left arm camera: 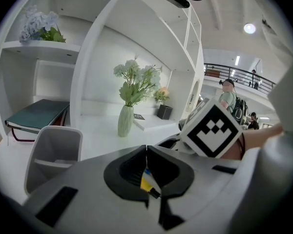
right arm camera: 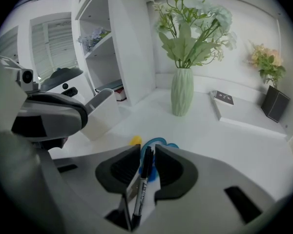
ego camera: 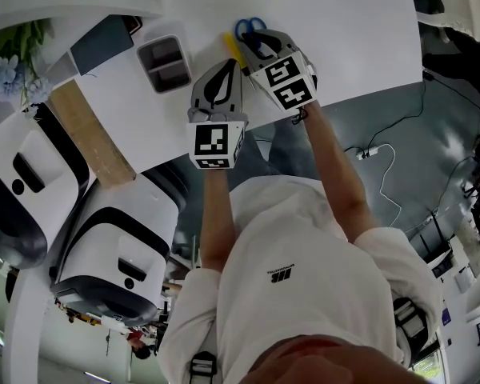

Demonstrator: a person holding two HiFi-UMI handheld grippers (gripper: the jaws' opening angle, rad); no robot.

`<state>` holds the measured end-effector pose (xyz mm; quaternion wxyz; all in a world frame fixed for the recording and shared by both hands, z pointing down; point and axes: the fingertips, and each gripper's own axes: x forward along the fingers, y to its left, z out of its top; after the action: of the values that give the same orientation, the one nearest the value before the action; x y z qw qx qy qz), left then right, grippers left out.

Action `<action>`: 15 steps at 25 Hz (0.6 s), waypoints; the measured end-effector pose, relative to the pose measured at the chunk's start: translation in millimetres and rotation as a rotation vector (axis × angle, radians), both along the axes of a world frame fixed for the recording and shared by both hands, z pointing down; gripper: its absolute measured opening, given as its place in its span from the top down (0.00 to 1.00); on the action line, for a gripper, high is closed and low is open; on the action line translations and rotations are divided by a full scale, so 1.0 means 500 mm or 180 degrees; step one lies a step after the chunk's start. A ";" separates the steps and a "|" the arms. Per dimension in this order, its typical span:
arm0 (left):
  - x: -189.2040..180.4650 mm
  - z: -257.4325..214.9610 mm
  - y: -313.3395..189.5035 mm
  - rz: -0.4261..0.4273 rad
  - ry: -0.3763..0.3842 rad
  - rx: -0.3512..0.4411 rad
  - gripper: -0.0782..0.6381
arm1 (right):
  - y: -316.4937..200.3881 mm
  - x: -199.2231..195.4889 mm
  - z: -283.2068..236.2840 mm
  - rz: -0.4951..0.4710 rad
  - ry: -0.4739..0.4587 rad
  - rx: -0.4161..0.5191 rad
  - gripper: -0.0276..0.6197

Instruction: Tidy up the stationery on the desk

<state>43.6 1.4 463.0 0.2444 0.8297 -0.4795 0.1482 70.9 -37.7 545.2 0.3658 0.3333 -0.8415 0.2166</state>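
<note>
The left gripper [left arm camera: 146, 149] has its jaws pressed together at the tips, and a yellow pen [left arm camera: 146, 182] with a black end is pinched low between the pads. In the head view this gripper sits just below the centre of the white desk [ego camera: 344, 30], beside the right gripper [right arm camera: 147, 152], which is slightly higher and to its right. The right gripper's jaws are narrow and clamp a black marker [right arm camera: 142, 186], which stands nearly upright between them with its cap at the top. Just beyond the right jaws, blue-handled scissors [ego camera: 250, 27] lie flat on the desk near the upper middle of the head view. A grey organiser tray [ego camera: 164, 64] with two compartments sits to the left of both grippers, near but apart from them. A dark green folder [ego camera: 104, 42] lies at the upper left, under a white shelf. A pale green vase [right arm camera: 181, 96] of flowers stands at the back of the desk, upper centre in the right gripper view.
</note>
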 end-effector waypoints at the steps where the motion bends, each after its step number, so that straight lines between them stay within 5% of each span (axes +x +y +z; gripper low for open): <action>1: 0.001 0.000 0.001 -0.0001 0.0001 0.0000 0.89 | -0.001 -0.001 0.005 -0.0005 0.0016 -0.0017 0.84; 15: -0.013 -0.015 0.007 -0.0085 0.0027 0.0041 0.89 | -0.007 0.003 0.011 -0.0029 0.0171 -0.0048 0.89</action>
<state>36.8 4.8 455.3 0.2431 0.8253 -0.4905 0.1383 72.2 -41.0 550.6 0.3918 0.3323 -0.8313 0.2122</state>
